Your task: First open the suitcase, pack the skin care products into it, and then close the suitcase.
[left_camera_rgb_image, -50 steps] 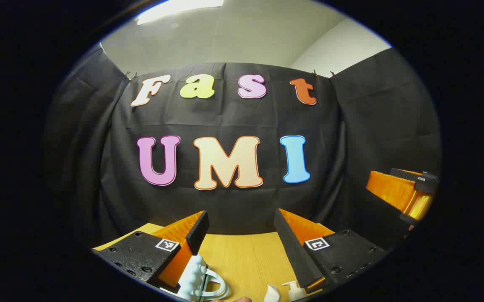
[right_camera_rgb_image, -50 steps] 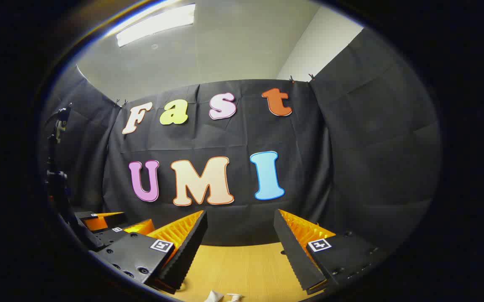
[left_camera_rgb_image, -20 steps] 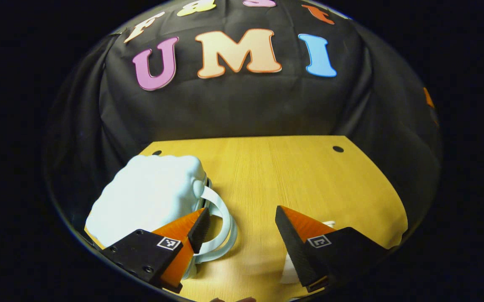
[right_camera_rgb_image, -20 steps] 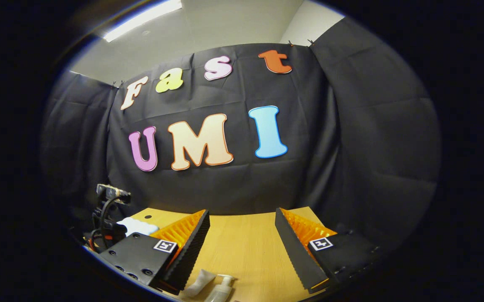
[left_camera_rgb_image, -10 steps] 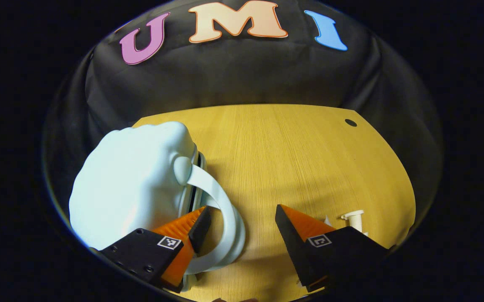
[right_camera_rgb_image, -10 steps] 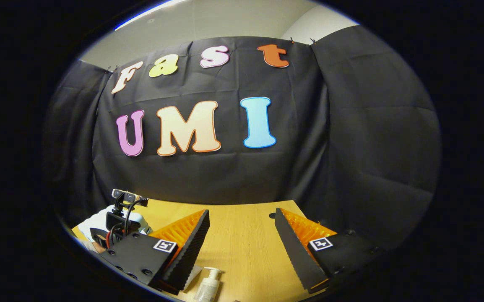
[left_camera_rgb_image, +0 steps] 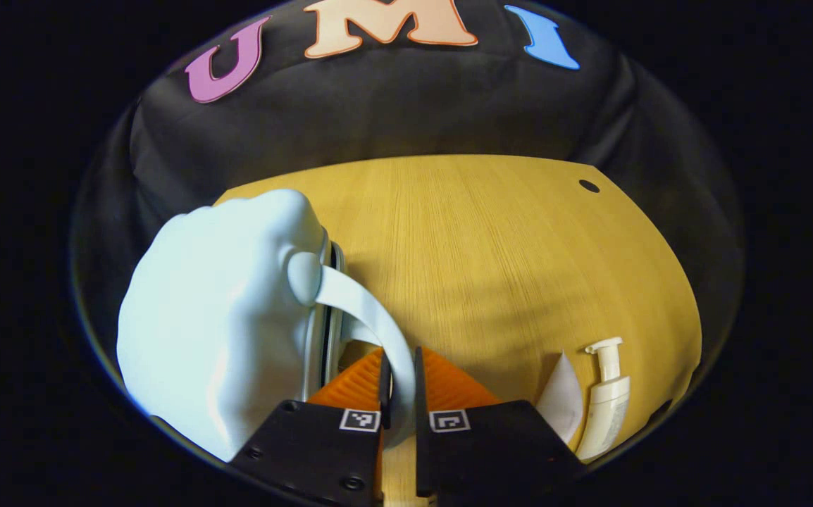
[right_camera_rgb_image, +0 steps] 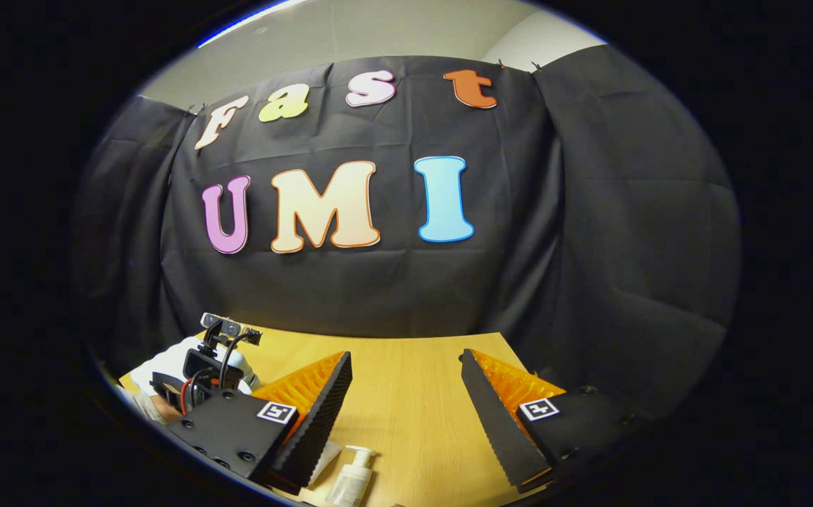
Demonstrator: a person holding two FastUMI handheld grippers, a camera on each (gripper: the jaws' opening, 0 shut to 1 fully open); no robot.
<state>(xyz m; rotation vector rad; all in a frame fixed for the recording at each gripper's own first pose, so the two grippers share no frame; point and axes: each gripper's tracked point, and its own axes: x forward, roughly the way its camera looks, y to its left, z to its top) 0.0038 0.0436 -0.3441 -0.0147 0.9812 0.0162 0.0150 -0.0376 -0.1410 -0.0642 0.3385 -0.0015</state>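
A pale blue suitcase [left_camera_rgb_image: 216,317] lies closed on the left of the wooden table [left_camera_rgb_image: 491,239]. Its curved handle [left_camera_rgb_image: 371,317] arches to the right, and my left gripper [left_camera_rgb_image: 399,362] is shut on that handle. Right of it lie a white tube [left_camera_rgb_image: 560,398] and a white pump bottle [left_camera_rgb_image: 607,401]. In the right gripper view my right gripper [right_camera_rgb_image: 405,366] hangs open above the table [right_camera_rgb_image: 406,422], nothing between its fingers. The pump bottle [right_camera_rgb_image: 351,482] and the tube [right_camera_rgb_image: 322,458] lie just below its left finger. The suitcase [right_camera_rgb_image: 167,366] and the other gripper [right_camera_rgb_image: 206,366] sit far left.
A small round hole [left_camera_rgb_image: 589,186] marks the table's far right corner. Black cloth walls stand behind the table and along both sides. Bare wood stretches across the table's middle and back.
My left gripper tipped down over the suitcase, moved onto the handle and shut on it; half a second ago it was open. My right gripper lowered slightly, staying open.
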